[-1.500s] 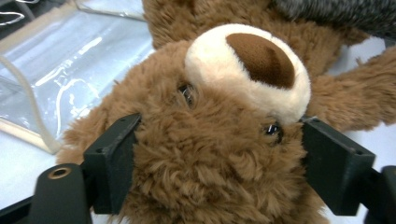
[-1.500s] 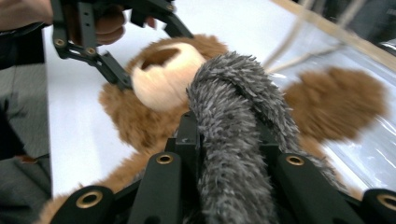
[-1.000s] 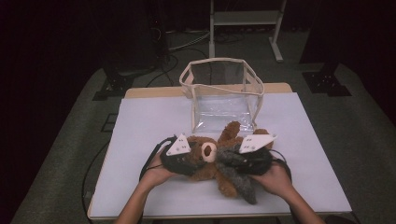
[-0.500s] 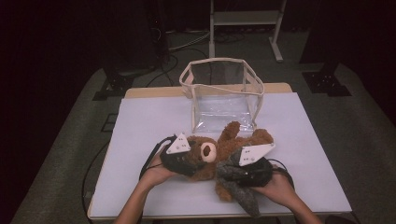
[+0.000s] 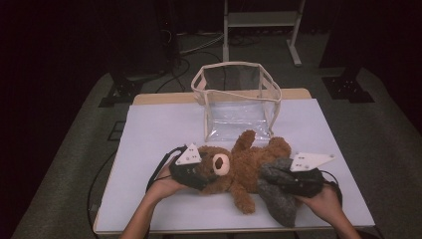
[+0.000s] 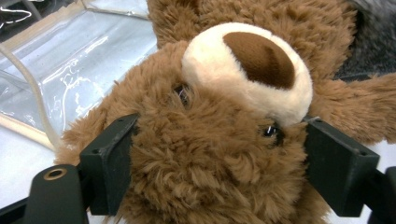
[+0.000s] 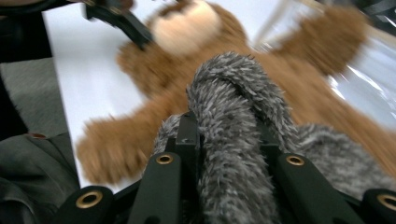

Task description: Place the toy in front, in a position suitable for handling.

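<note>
Teddy bear (image 5: 244,167) lies on its back across the near half of the white table (image 5: 149,129), head toward your left hand, just in front of the clear plastic bag (image 5: 239,97) that stands open behind it. From the high view you get that layout: one brown paw reaches up to touch the bag's front wall, and a grey furry piece (image 5: 276,191) sits over the bear's lower body at your right.

Your left gripper (image 5: 196,174) is at the bear's head. The high view cannot settle how its jaws stand, but the left gripper view can: the two black jaws flank the head (image 6: 210,154), one at each temple, wide apart. They have just been opening, with the head between them; whether the pads press the fur or merely brush it, you cannot tell from here. That view also shows the cream muzzle, brown nose and the bag's creased film off to the side.

Your right gripper (image 5: 298,181) is clenched on the grey furry piece. The right gripper view, blurred, shows the grey fur (image 7: 233,140) pinched tight between narrow jaws and bulging above them, with the bear's belly and your other gripper beyond.
</note>
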`<state>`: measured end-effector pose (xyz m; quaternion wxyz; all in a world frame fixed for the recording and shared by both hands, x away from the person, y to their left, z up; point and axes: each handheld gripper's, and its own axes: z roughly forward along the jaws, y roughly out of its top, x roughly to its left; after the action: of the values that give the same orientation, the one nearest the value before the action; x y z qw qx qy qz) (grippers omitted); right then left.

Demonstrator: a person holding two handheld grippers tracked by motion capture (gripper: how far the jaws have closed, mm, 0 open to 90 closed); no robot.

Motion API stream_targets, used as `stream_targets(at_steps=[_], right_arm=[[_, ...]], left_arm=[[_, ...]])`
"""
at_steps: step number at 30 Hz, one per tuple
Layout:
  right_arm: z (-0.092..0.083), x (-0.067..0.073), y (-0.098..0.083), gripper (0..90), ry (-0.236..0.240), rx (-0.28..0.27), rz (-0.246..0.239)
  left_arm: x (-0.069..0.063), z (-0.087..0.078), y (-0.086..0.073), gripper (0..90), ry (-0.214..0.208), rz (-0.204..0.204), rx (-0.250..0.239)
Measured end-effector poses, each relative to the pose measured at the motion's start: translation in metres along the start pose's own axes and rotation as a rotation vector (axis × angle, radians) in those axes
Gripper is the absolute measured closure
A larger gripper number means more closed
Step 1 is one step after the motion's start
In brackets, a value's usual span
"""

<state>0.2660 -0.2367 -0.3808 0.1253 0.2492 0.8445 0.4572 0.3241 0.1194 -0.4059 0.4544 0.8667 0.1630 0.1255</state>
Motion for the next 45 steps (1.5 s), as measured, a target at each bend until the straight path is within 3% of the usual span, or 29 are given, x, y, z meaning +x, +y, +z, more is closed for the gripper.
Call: stream_targets(at_steps=[4,8,17,21,25,30,32,36,40,45], right_arm=[[-0.013,-0.008,-0.017,70.6,-0.029,0.007,0.052],[-0.016,-0.015,-0.008,70.7,-0.026,-0.03,0.066],[0.02,-0.032,0.042,70.7,-0.016,-0.023,-0.012],[0.027,-0.05,0.045,70.6,-0.058,-0.015,0.021],[0.032,-0.061,0.031,70.7,-0.041,-0.012,0.091],[0.028,-0.051,0.02,70.9,-0.015,-0.025,0.101],[0.024,-0.046,0.02,70.9,-0.02,-0.02,0.085],[0.025,-0.037,0.03,70.8,-0.012,-0.013,0.061],[0.04,-0.026,0.048,70.6,0.032,-0.013,0.013],[0.063,-0.014,0.063,70.5,0.024,0.015,-0.052]], left_arm=[[-0.001,0.001,0.001,16.9,-0.001,0.007,0.005],[-0.002,0.003,0.003,14.7,0.001,0.013,0.019],[-0.005,0.003,0.003,14.9,-0.008,0.045,0.035],[-0.005,0.002,0.003,14.9,-0.012,0.049,0.037],[-0.005,0.001,0.006,12.6,-0.011,0.049,0.035],[-0.006,-0.003,0.011,11.5,-0.025,0.074,0.018],[-0.009,-0.002,0.011,14.1,-0.035,0.093,0.024],[-0.01,0.001,0.008,17.3,-0.048,0.092,0.043],[-0.014,0.002,0.01,17.2,-0.042,0.108,0.057],[-0.015,0.002,0.009,17.2,-0.031,0.127,0.076]])
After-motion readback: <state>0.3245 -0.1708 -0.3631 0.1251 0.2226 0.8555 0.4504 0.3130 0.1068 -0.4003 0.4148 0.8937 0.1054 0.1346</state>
